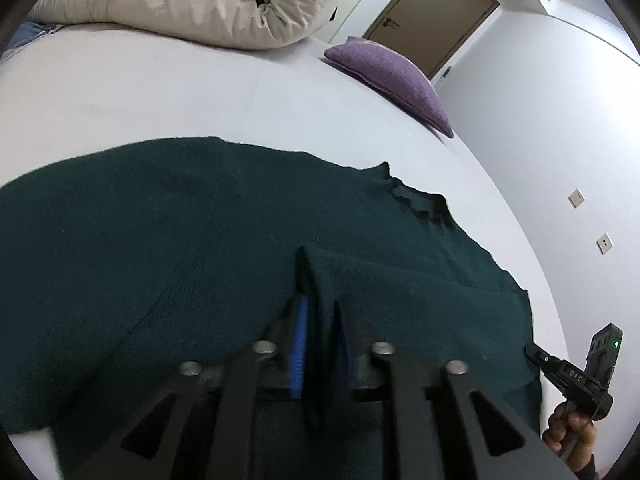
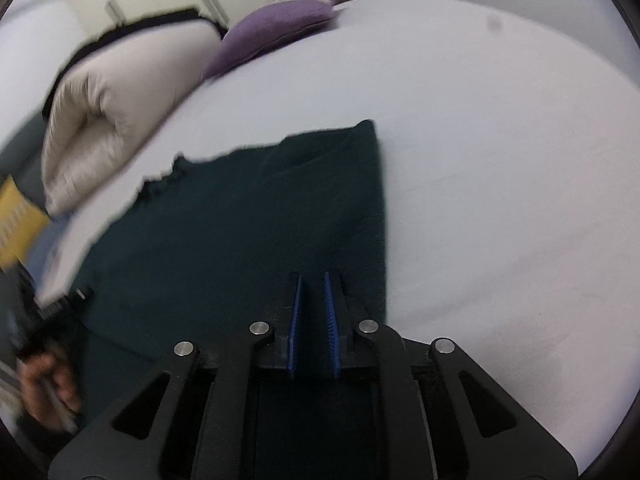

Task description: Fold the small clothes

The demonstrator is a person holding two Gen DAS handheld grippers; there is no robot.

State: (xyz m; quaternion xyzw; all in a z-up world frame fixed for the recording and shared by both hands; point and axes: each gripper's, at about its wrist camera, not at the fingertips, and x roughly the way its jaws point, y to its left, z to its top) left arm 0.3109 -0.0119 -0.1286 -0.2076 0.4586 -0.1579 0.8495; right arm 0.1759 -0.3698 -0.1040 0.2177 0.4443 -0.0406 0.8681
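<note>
One dark green sweater [image 1: 200, 248] is lying spread on the white bed [image 1: 160, 92], its ribbed collar toward the far side. One purple cushion [image 1: 392, 76] is resting at the bed's edge, one rolled beige duvet [image 1: 180, 4] is sitting at the far end, and one brown door [image 1: 432, 16] is showing in the wall beyond. Two outlet plates are sitting on the wall to the right in the left wrist view.

The left gripper [image 1: 320, 304] is pointing down onto the sweater with a raised fold of the knit standing between its blue pads; the jaws are slightly parted and the cloth is filling the gap, so it is grasping the sweater. A person's left hand [image 2: 48, 392] is showing blurred at the edge of the right wrist view.

The right gripper [image 2: 314, 300] is hovering over the sweater's near right part, close to its straight folded edge. Its jaws are drawn nearly together, a narrow slot showing between the pads, with nothing pinched in it. The right hand [image 1: 568, 428] is wrapping that gripper's handle beside the sweater.

No container is in view.
</note>
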